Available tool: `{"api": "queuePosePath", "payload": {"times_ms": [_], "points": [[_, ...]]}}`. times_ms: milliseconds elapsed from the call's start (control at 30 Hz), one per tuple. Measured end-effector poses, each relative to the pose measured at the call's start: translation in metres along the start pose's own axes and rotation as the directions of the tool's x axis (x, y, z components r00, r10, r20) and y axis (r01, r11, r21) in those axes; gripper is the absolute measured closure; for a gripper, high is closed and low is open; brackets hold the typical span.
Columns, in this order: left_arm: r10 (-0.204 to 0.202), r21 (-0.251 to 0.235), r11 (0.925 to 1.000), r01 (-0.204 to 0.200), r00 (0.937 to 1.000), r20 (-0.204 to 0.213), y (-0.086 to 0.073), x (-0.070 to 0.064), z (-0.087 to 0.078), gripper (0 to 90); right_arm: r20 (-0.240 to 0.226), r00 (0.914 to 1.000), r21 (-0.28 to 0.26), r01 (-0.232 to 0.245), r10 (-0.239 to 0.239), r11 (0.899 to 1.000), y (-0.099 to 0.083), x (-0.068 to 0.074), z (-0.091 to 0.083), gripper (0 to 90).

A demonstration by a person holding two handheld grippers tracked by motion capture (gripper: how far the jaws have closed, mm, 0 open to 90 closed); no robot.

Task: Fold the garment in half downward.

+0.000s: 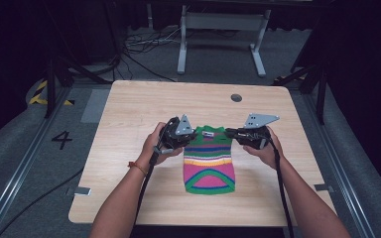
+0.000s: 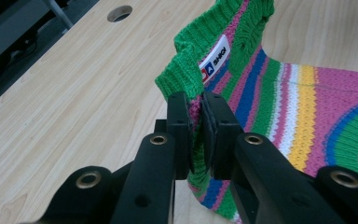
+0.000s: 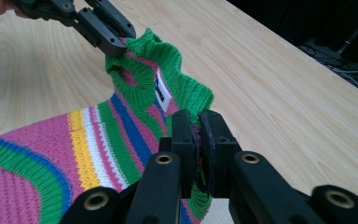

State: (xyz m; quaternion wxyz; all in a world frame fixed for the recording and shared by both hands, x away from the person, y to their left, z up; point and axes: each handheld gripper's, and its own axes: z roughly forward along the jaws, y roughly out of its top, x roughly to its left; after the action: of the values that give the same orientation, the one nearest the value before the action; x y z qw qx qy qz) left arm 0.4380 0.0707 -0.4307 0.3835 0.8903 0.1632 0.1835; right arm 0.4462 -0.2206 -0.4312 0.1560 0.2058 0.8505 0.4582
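A light wooden table (image 1: 129, 129) with rounded corners carries a small striped knitted sweater (image 1: 209, 166), lying flat near the middle toward the person's edge. Its bands run green, pink, blue, white and yellow. A round cable hole (image 1: 236, 97) is cut in the tabletop near the far edge.

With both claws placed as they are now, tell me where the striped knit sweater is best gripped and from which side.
Grip the striped knit sweater at its green ribbed collar end, one shoulder per claw, coming in from either side. The left claw and right claw are each shut on that thicker top edge, which is already raised off the table. The flat-lying hem probably offers less to pinch.
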Motion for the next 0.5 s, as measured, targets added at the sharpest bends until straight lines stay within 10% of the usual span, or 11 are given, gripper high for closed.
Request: {"api": "queuePosePath", "payload": {"times_ms": [500], "points": [[0.064,0.0,0.9979,-0.064,0.9976,0.024,-0.007,-0.021,-0.017,82.7,-0.062,0.9963,0.022,0.061,-0.059,0.998,-0.001,0.02,-0.016,84.9]]}}
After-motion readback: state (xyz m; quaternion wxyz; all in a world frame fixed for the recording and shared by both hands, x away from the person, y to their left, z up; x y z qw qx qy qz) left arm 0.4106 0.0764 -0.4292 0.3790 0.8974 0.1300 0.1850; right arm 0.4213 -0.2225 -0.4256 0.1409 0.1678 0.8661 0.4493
